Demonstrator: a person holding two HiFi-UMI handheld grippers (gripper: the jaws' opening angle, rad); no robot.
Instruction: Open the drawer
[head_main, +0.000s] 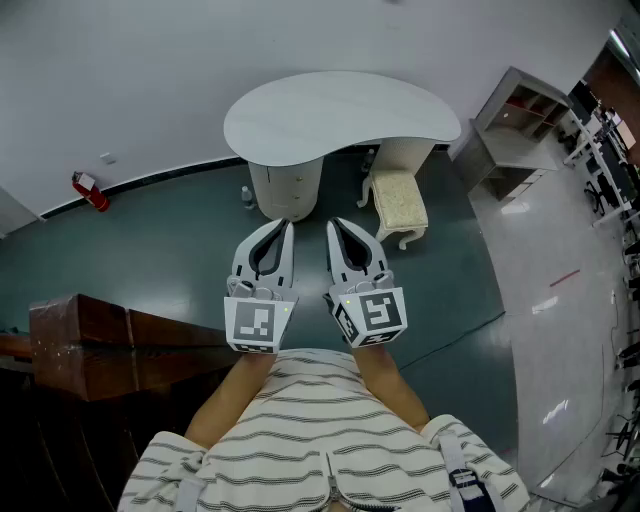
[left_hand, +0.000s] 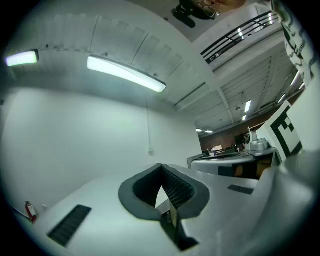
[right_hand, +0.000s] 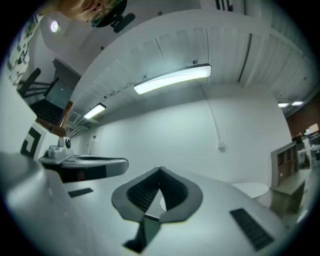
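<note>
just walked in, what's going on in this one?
A person in a striped shirt stands on the floor, a short way back from a white curved desk, with a gripper in each hand. The left gripper and right gripper sit side by side, pointing roughly level toward the desk's rounded pedestal. Both have their jaws together and hold nothing. Nothing has been touched, and the drawer isn't opened yet.

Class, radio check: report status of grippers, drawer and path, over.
Left hand-held gripper shut, empty. Right hand-held gripper shut, empty. Table pedestal ahead, untouched, no drawer seen out. Cream stool beside it, off the path.
</note>
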